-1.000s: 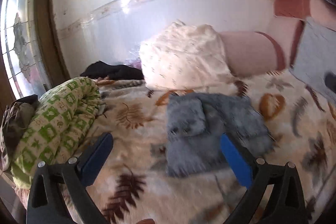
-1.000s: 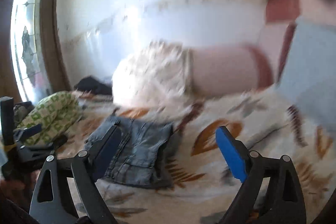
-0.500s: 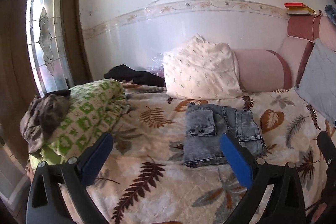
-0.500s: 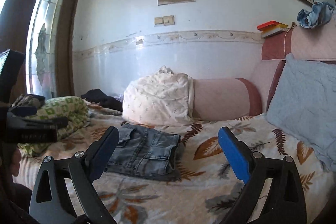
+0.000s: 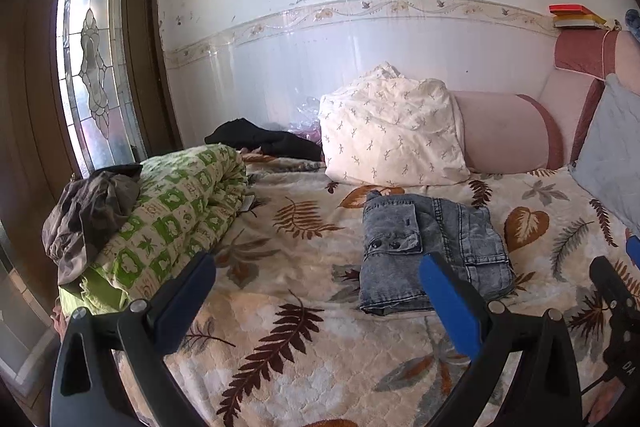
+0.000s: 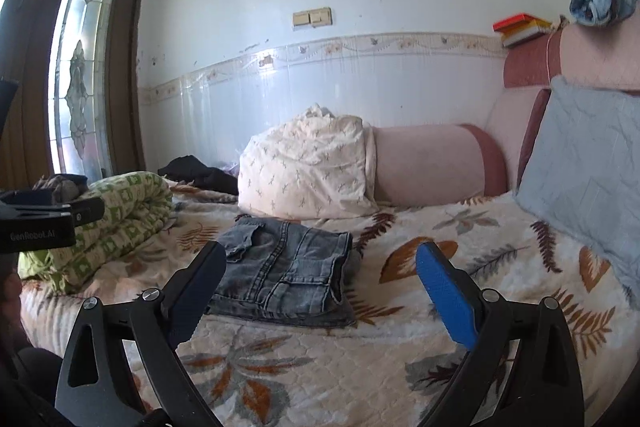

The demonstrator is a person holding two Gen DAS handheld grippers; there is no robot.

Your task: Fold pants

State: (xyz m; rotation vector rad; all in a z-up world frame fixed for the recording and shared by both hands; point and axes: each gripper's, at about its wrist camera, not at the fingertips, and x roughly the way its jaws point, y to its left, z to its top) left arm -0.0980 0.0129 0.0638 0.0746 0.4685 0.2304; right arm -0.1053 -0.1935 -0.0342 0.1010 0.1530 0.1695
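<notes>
the folded pants are seen on the bed; the left tool and right tool are held spread apart, nothing gripped.

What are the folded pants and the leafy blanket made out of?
The folded pants look like denim: faded grey-blue, with thick stitched seams, a flap pocket and dark snaps. The leafy blanket seems soft and plush, maybe fleece, with a matte, puffy quilted surface; the exact fabric can't be told from here.
</notes>
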